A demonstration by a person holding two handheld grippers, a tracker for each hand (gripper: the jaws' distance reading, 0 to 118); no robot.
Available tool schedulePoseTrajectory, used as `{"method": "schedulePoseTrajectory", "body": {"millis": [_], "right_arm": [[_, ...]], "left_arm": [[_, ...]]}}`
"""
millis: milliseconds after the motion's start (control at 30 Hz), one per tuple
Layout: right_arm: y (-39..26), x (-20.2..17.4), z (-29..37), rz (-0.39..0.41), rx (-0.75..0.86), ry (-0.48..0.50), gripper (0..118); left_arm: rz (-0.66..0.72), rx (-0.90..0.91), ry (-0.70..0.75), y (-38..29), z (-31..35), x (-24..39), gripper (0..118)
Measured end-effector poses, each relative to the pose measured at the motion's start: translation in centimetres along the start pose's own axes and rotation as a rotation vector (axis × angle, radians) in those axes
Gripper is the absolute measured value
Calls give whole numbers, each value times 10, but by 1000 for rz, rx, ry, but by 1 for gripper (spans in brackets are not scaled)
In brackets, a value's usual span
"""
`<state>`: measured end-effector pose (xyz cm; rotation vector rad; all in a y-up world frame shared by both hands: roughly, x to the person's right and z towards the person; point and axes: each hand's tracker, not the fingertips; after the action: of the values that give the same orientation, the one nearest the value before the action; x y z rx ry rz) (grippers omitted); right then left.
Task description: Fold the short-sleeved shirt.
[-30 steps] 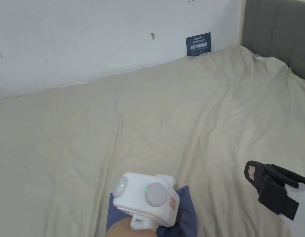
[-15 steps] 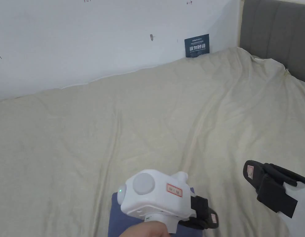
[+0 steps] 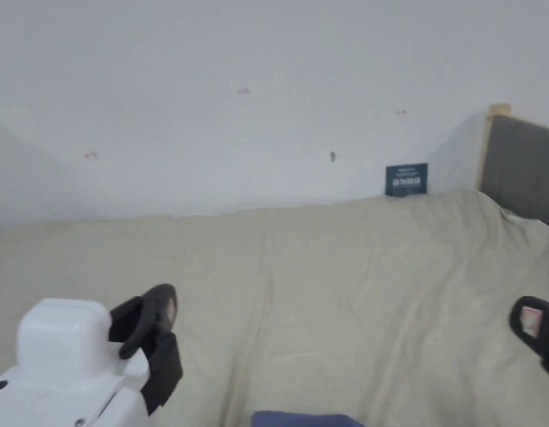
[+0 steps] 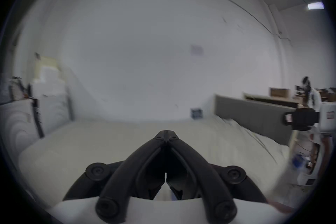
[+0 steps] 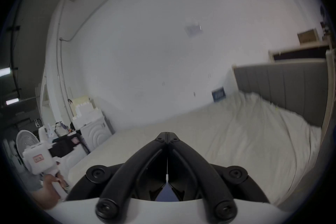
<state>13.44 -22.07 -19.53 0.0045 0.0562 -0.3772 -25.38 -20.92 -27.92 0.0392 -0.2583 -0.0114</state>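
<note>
Both claws are raised off the bed [image 3: 334, 289], jaws closed, holding nothing: left claw [image 3: 156, 317] at 8 o'clock, right claw [image 3: 537, 333] at 4. The shirt [image 3: 306, 418], apparently folded, lies at 6. Risk: a low claw snagging and undoing it.

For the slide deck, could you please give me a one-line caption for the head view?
Left gripper and right gripper raised over the beige bed, blue shirt at the bottom edge.
</note>
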Motion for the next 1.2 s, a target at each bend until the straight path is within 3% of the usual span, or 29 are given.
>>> {"method": "schedulePoseTrajectory", "body": {"millis": [67,133,200,300,433,533,800,900,967,1067,1100,1200], "right_arm": [[-4,-12,12,64,112,-4,1],[-13,-22,18,156,149,-56,1],[-28,-26,22,258,158,-90,1],[-55,-30,30,325,179,-129,1],[-77,-22,24,268,28,-195,1],[-80,-18,26,265,59,-205,1],[-61,-13,26,247,94,-239,1],[-39,-17,13,261,123,-175,1],[-28,-19,-10,264,50,-95,1],[-35,-5,-71,141,-280,119,1],[-48,1,-97,116,-447,136,1],[-106,13,-160,146,-885,42,1]], "left_arm": [[1,72,115,-1,19,-8,0],[-62,155,365,-12,34,-8,0],[-90,167,358,-22,42,-14,0],[-144,95,404,-43,46,-16,0],[-8,-72,380,-68,45,-25,0],[24,-98,393,-79,46,-29,0],[-16,-120,353,-76,42,-21,0],[-68,-136,312,-68,37,-22,0],[-57,-150,286,-64,35,-29,0],[40,-186,247,-65,31,-40,0],[61,-201,254,-68,30,-43,0],[90,-292,245,-83,21,-50,0]]}}
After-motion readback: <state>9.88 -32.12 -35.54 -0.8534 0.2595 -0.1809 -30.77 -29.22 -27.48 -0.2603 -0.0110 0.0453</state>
